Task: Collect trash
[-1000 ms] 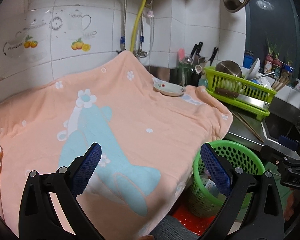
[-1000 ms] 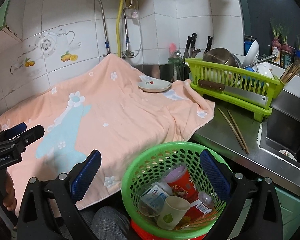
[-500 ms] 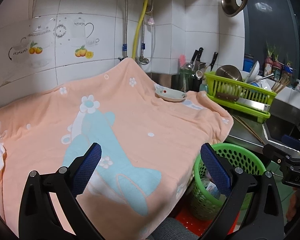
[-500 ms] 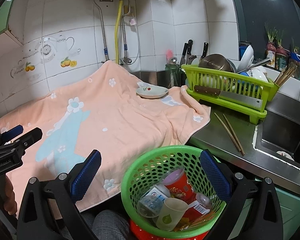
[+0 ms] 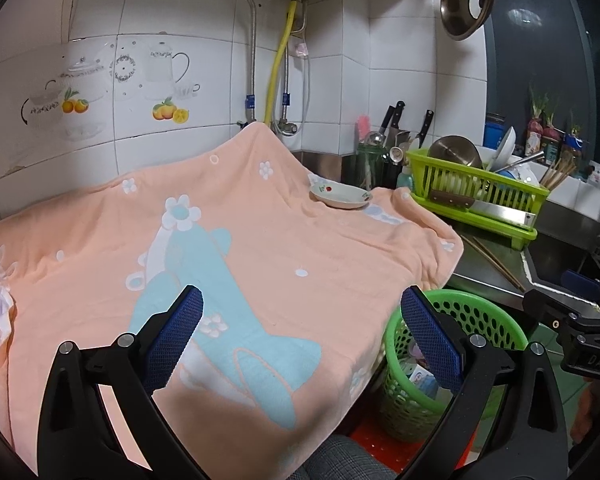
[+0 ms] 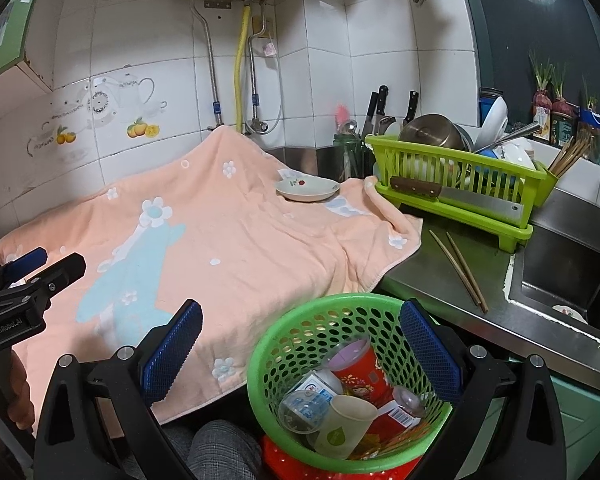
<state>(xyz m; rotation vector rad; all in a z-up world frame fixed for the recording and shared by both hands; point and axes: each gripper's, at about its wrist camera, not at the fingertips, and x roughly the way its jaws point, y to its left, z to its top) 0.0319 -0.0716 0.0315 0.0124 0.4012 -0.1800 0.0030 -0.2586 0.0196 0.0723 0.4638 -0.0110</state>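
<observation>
A green trash basket (image 6: 296, 320) stands low in front of the counter and holds a paper cup (image 6: 344, 426), a red cup (image 6: 358, 372) and wrappers. It also shows in the left wrist view (image 5: 476, 320). My right gripper (image 6: 300, 354) is open and empty, above the basket. My left gripper (image 5: 300, 340) is open and empty, above the peach towel (image 5: 260, 248) that covers the counter. Each gripper shows in the other's view: the left (image 6: 24, 276), the right (image 5: 572, 300).
A small white dish (image 6: 307, 189) sits on the towel's far edge. A green dish rack (image 6: 460, 184) with a cleaver, pot and bowls stands to the right. Chopsticks (image 6: 460, 268) lie on the steel counter beside the sink (image 6: 564, 280). Knives stand by the tiled wall.
Both grippers have risen and tilted up a little, so more of the wall and water heater shows. Both stay open and empty.
</observation>
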